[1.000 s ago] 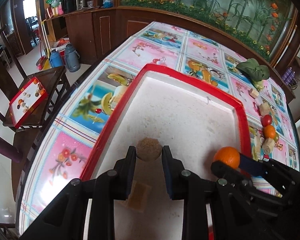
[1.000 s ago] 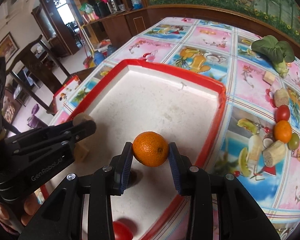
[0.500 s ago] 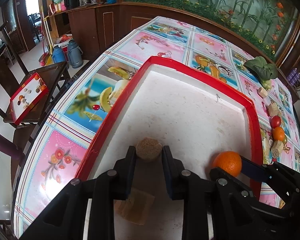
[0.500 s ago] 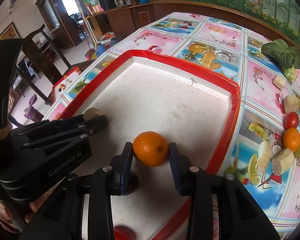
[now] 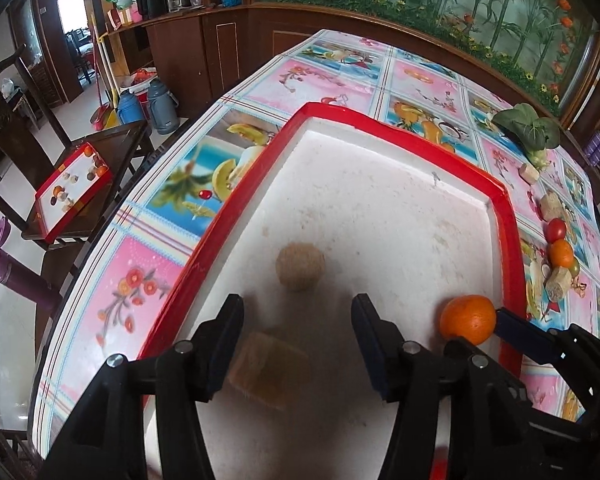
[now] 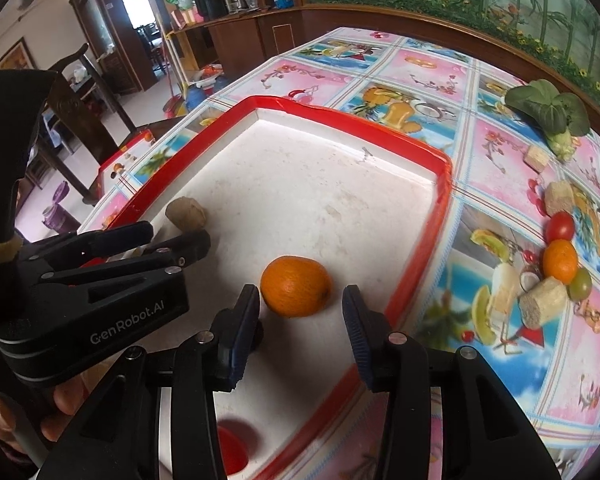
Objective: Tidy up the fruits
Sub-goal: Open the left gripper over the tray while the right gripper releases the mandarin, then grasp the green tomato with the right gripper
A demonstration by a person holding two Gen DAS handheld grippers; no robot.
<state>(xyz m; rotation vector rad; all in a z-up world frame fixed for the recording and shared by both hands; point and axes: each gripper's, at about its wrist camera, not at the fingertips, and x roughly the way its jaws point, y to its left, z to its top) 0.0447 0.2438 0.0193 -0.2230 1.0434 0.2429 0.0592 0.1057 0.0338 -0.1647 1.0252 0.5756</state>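
Left tongs (image 5: pixel 296 312): apart, having just been opening; the tan round fruit (image 5: pixel 300 266) lies on the tray floor just ahead of the tips, touching neither pad.
Right tongs (image 6: pixel 300 312): apart, having just been opening; the orange (image 6: pixel 296 286) sits on the tray floor between the tips, with a gap to each pad.
Tray (image 5: pixel 384 126): white inside with a red rim, lying on the worktop (image 5: pixel 140 280), which has a cloth printed with fruit and flowers.
Tan round fruit: towards the tray's left side.
Orange: close to the tray's right rim; in the left wrist view it shows at (image 5: pixel 466 318), beside the right tongs' blue pad.
Tan block (image 5: pixel 268 372): flat on the tray floor, under the left tongs.
Red fruit (image 6: pixel 230 450): at the tray's near edge, partly hidden behind the right tongs.
Outside the tray: a row to the right holds a red tomato (image 6: pixel 560 226), a second orange (image 6: pixel 560 260), a green fruit (image 6: pixel 581 284) and tan pieces.
Leafy greens (image 6: pixel 548 110): farther back on the worktop.
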